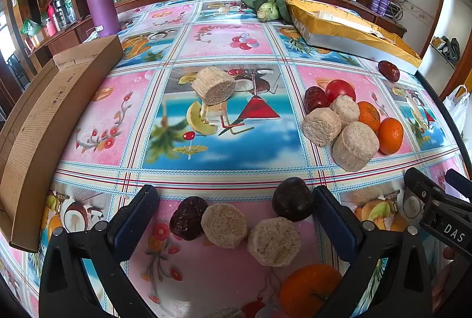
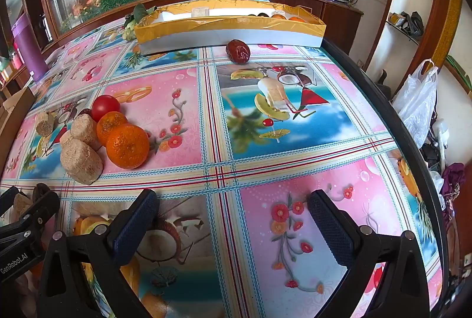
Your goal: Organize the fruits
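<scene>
Between the left gripper's wide-apart jaws lie two cakes, two dark fruits and an orange, none gripped. Right gripper jaws gape over bare surface. Beyond that orange, more fruit sits short of the yellow-lined box.

You have the table under both grippers. Between your left gripper's fingers lie a date, two cakes side by side, a dark fruit behind them and an orange nearest you. Further in and to the right sits a cluster: cakes in front, two oranges on its right, a tomato and a date behind. One cake stands alone mid-table. A box lies along the far right edge, a date just before it. A board runs along the left edge. Your right gripper has only bare table between its fingers.
</scene>
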The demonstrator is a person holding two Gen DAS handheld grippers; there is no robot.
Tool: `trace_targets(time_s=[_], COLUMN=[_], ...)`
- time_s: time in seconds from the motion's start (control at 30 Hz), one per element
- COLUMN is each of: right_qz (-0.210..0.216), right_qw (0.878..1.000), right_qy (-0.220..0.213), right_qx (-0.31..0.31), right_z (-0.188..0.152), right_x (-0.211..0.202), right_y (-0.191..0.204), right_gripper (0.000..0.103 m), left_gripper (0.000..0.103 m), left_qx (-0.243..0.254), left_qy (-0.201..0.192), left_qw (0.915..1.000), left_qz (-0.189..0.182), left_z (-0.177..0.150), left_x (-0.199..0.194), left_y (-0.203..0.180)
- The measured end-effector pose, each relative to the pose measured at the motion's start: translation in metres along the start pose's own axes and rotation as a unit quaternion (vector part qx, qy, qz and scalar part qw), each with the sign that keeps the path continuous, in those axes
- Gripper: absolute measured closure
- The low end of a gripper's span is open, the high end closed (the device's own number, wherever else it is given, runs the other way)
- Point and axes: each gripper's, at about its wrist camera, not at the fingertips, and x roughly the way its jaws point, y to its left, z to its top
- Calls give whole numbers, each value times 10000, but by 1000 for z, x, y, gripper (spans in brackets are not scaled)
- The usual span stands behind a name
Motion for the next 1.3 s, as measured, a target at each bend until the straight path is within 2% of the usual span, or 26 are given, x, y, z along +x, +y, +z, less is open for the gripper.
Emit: trace_targets(time_s=[0.37,0.63,1.3], right_qz=[1,-2,-19], right_qw=[10000,10000,9996], right_qy=[1,18,283], right_qx=[1,-5,5], right_z=[0,0,5], right_x=[0,-1,3], right_y=[0,0,0], right_gripper=[1,1,1], left_gripper=[0,0,0], left_qx=[2,202,68], left_qy=[18,176,167], left_qw=[10000,9996,9998], left_qz=[-1,-123,-80], left_z=[0,-5,-6], left_x=[0,-4,-6], left_y=[0,-1,0])
